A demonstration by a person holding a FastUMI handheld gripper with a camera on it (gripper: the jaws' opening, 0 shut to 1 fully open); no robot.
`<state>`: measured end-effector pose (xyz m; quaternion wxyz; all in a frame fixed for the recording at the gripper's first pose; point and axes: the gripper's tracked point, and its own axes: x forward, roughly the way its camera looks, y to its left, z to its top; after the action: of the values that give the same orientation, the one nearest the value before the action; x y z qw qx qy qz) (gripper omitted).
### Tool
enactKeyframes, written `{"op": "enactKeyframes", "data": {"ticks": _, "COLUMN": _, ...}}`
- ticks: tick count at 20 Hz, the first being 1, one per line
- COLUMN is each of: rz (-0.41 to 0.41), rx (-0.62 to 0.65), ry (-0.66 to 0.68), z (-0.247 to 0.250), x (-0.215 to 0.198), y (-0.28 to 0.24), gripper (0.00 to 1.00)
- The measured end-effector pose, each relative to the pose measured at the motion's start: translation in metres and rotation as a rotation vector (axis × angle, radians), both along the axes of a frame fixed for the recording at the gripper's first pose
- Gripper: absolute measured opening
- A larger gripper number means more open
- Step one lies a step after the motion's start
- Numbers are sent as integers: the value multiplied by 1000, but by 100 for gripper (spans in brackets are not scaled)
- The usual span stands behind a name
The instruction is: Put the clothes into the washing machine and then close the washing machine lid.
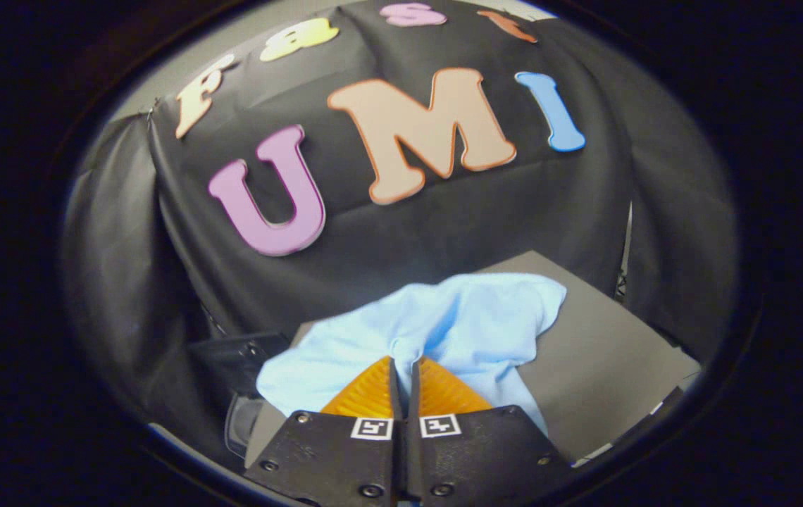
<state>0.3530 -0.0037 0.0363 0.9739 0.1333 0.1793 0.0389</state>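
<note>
Gripper view, lower centre of the frame: jaws [406, 360] clenched, all but together, with only a thin dark slit left between them. Pinched there a fold of the cloth [444, 320], pale blue, bunched to a small puckered knot right at the tips. Fanned out from that pinch up and to the right across the middle of the frame, and down along both sides of the fingers [370, 391]. Judged a firm grasp, both fingers pressing on the fabric rather than merely resting against it.

Looked gathered up by one pinched fold so the rest could trail or hang for carrying; whether fully clear of the bench [606, 352] could not be told. Grey bench top spread at right centre and lower right, behind and under the cloth.

At lower left, just beside the cloth's left edge, a dark boxy thing [239, 355] with a clear rounded part below it: possibly the washer, too dim and cropped to be sure. Lid state not readable.

Judged early in the task: cloth in hand, not yet inside any machine, lid closing yet to come.
</note>
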Motion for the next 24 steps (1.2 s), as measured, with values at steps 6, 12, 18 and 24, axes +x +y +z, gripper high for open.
{"op": "enactKeyframes", "data": {"ticks": 6, "rz": -11, "rx": 151, "ry": -224, "z": 105, "x": -35, "y": 14, "gripper": 0}}
{"op": "enactKeyframes", "data": {"ticks": 12, "rz": 8, "rx": 78, "ry": -334, "z": 156, "x": -57, "y": 42, "gripper": 0}}
{"op": "enactKeyframes", "data": {"ticks": 18, "rz": 60, "rx": 22, "ry": -399, "z": 189, "x": -63, "y": 94, "gripper": 0}}
{"op": "enactKeyframes", "data": {"ticks": 24, "rz": 190, "rx": 49, "ry": -383, "z": 186, "x": -62, "y": 185, "gripper": 0}}
